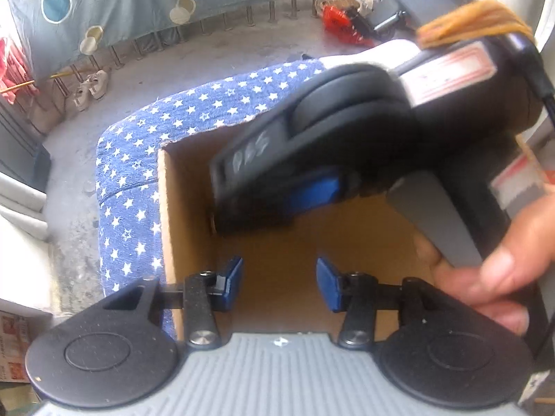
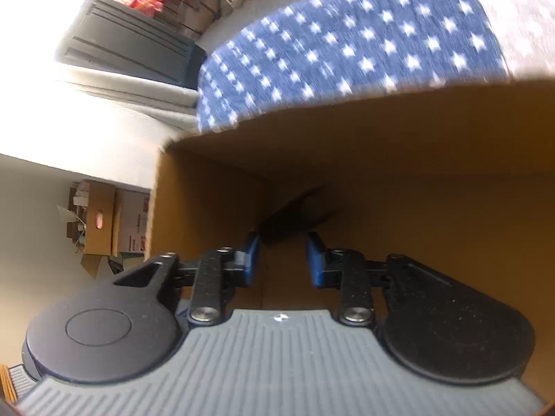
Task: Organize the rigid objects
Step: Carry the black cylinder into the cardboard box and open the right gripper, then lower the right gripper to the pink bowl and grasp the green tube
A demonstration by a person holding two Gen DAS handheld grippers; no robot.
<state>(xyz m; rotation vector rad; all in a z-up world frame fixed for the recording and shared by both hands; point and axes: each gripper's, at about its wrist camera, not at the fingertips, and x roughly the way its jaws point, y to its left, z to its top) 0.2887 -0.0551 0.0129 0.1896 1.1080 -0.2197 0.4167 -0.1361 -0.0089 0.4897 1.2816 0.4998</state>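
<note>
An open cardboard box (image 1: 166, 228) stands on a blue cloth with white stars (image 1: 138, 159). My left gripper (image 1: 279, 282) is open and empty above the box's near edge. The right gripper's black body (image 1: 312, 152) reaches down into the box in front of it, held by a hand (image 1: 492, 277). In the right wrist view my right gripper (image 2: 282, 260) is open inside the box (image 2: 416, 159), its blue pads (image 2: 251, 260) apart, just behind a dark blurred object (image 2: 291, 218) lying near the box's inner corner.
The starred cloth (image 2: 347, 52) surrounds the box. Concrete floor (image 1: 173, 66), white shoes (image 1: 90, 88), a red tool (image 1: 338, 24) and a hanging sheet (image 1: 104, 7) lie beyond. Cardboard boxes (image 2: 100, 222) stand at the left in the right wrist view.
</note>
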